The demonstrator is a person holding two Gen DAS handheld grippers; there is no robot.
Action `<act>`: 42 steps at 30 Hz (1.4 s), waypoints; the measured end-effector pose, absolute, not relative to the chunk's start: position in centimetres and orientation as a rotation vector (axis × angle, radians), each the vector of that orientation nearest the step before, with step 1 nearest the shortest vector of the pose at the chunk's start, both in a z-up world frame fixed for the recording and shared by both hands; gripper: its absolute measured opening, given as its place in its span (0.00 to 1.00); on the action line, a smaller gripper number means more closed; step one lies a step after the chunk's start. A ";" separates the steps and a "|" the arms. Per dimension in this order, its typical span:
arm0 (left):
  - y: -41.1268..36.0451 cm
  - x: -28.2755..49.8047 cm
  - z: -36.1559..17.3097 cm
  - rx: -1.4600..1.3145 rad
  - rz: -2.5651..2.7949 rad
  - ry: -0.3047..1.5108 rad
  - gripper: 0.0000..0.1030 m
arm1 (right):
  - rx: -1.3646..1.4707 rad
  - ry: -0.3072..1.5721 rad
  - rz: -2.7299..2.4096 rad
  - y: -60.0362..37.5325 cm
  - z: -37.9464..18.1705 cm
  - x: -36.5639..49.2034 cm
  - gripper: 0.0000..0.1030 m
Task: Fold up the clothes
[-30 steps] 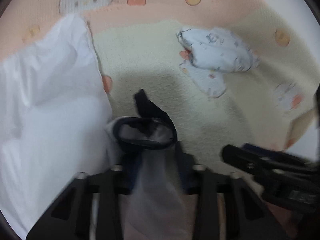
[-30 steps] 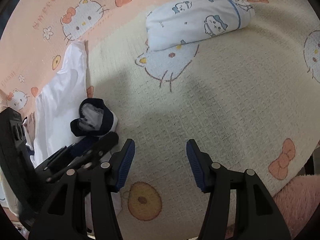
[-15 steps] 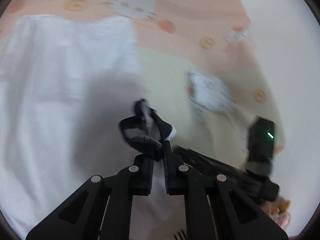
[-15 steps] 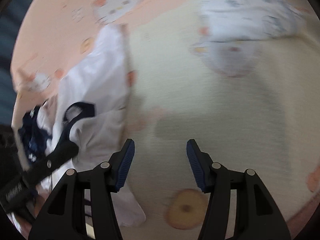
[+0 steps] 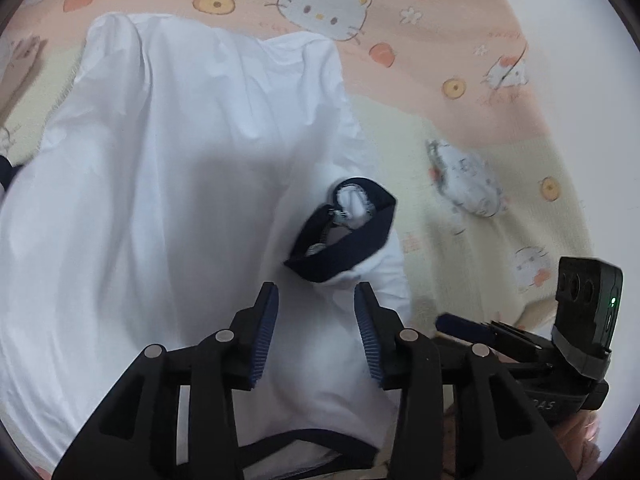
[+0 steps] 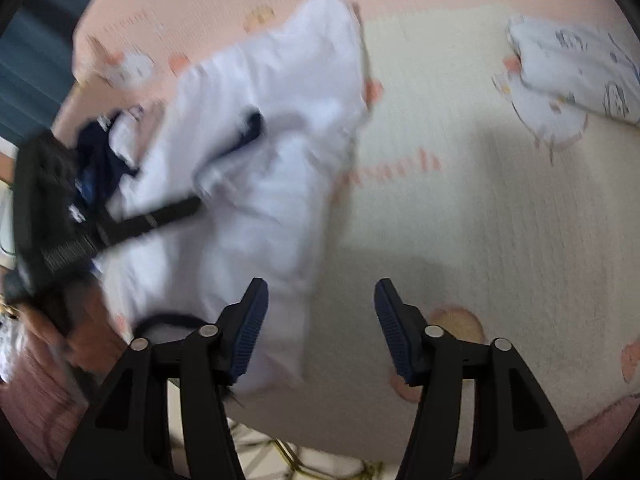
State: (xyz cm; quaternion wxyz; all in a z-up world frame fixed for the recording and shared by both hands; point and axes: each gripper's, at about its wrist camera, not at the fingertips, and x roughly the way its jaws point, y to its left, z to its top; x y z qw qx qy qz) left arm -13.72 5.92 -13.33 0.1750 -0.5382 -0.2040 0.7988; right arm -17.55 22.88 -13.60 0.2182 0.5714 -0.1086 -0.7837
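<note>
Forward of the released left tool (image 5: 316, 320), the white shirt (image 5: 160, 200) lay spread, its navy cuff (image 5: 344, 236) folded inward. Left of the released right tool (image 6: 320, 320), further folds remained; a folded garment (image 6: 576, 68) lay ahead.

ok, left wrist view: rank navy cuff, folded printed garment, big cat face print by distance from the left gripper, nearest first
1. navy cuff: just ahead of the left gripper, on the white shirt.
2. folded printed garment: ahead, to the right.
3. big cat face print: far edge of the blanket.
</note>
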 end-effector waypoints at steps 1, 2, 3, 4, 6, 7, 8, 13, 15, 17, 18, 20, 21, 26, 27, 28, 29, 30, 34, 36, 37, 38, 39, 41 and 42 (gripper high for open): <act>6.3 -13.7 -13.6 -1.526 2.244 -0.586 0.43 | 1.565 -0.304 -2.178 22.5 -13.5 -17.7 0.64; 6.7 -13.7 -13.9 -1.528 2.224 -0.595 0.43 | 1.589 -0.254 -2.175 21.8 -14.0 -17.8 0.66; 7.3 -13.8 -14.2 -1.529 2.215 -0.592 0.43 | 1.613 -0.203 -2.172 21.2 -14.5 -17.9 0.66; 8.0 -14.0 -14.5 -1.527 2.213 -0.588 0.41 | 1.640 -0.142 -2.167 20.5 -15.1 -17.9 0.66; 8.8 -14.6 -14.9 -1.516 2.203 -0.605 0.27 | 1.697 0.053 -2.158 18.8 -16.8 -17.1 0.58; 9.1 -15.0 -14.9 -1.513 2.214 -0.606 0.16 | 1.670 0.148 -2.187 18.3 -16.6 -16.4 0.52; 9.2 -15.1 -14.7 -1.514 2.232 -0.605 0.09 | 1.650 0.226 -2.215 18.0 -16.5 -15.8 0.37; 8.0 -14.0 -13.9 -1.564 2.316 -0.524 0.08 | 1.746 0.181 -2.330 20.9 -15.7 -14.7 0.22; 7.1 -13.4 -14.9 -1.640 2.285 -0.500 0.09 | 1.773 0.095 -2.257 21.3 -15.8 -14.5 0.22; 6.1 -12.7 -15.6 -1.670 2.237 -0.542 0.09 | 1.761 -0.011 -2.175 21.2 -15.6 -14.6 0.23; 5.6 -12.2 -15.3 -1.640 2.239 -0.573 0.14 | 1.732 -0.050 -2.174 21.2 -15.1 -14.8 0.30; 5.0 -11.7 -14.4 -1.580 2.260 -0.605 0.32 | 1.642 -0.060 -2.229 21.1 -13.6 -14.9 0.41; 4.8 -11.5 -14.0 -1.552 2.273 -0.617 0.39 | 1.591 -0.056 -2.244 20.9 -13.0 -14.9 0.42; 6.1 -12.2 -13.8 -1.517 2.275 -0.551 0.39 | 1.644 0.148 -2.223 19.3 -15.0 -14.9 0.54; 6.4 -12.3 -14.0 -1.527 2.276 -0.529 0.39 | 1.677 0.214 -2.220 19.2 -15.8 -14.9 0.52; 6.4 -12.3 -14.2 -1.543 2.284 -0.513 0.39 | 1.706 0.270 -2.221 19.2 -16.5 -14.8 0.50; 6.4 -12.4 -14.4 -1.559 2.291 -0.497 0.39 | 1.722 0.286 -2.251 19.5 -16.3 -14.9 0.48; 6.4 -12.4 -14.6 -1.575 2.298 -0.481 0.32 | 1.749 0.305 -2.302 20.2 -16.3 -15.0 0.49; 6.5 -12.4 -15.4 -1.638 2.325 -0.416 0.21 | 1.859 0.165 -2.363 23.6 -16.1 -15.0 0.50; 5.9 -12.1 -15.0 -1.625 2.308 -0.456 0.22 | 1.870 0.124 -2.347 24.0 -15.9 -14.9 0.51; 5.5 -11.9 -14.7 -1.604 2.298 -0.481 0.22 | 1.855 0.106 -2.337 23.9 -15.7 -14.8 0.51; 5.3 -11.8 -14.4 -1.580 2.294 -0.485 0.23 | 1.835 0.082 -2.323 23.9 -15.4 -14.7 0.51; 5.3 -11.8 -14.1 -1.561 2.294 -0.479 0.26 | 1.801 0.031 -2.286 23.8 -15.1 -14.6 0.51; 5.5 -11.9 -13.8 -1.521 2.295 -0.488 0.37 | 1.711 -0.083 -2.223 23.7 -14.1 -14.5 0.51; 5.8 -12.0 -13.8 -1.504 2.288 -0.508 0.38 | 1.660 -0.137 -2.198 23.6 -13.6 -14.5 0.51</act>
